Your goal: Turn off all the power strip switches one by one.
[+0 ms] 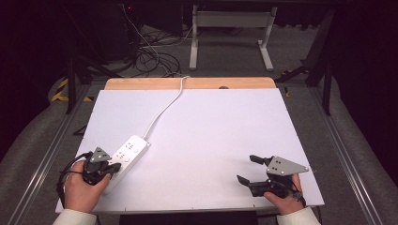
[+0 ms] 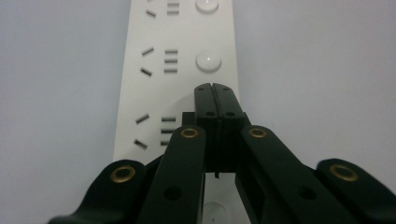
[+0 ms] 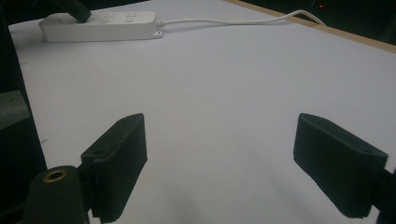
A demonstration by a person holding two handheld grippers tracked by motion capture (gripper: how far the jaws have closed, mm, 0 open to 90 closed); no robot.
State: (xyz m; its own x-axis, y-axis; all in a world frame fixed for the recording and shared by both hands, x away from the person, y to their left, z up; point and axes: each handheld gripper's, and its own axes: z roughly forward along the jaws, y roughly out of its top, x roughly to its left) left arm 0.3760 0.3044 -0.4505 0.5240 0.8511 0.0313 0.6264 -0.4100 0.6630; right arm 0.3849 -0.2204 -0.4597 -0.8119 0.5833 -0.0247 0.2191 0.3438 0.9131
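Left gripper (image 2: 215,88), jaws pressed together, rests on one white plastic power strip (image 1: 130,153).
Right gripper (image 1: 250,169) spread wide near the white table's (image 1: 211,122) front right corner; the strip shows three socket sets with round buttons.

High cam overhead, gripper cams low, close, sharing power strip (image 1: 127,154)

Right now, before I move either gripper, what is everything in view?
power strip: one, white, table's near left, under the left gripper
cord: one, white, from the strip to the table's far edge
table: one, white top, wooden far edge
floor cables: several, dark, behind the table
frame: one, white, on the floor beyond
left gripper: black, shut, tips over the strip
right gripper: black, open, near right, nothing between its jaws
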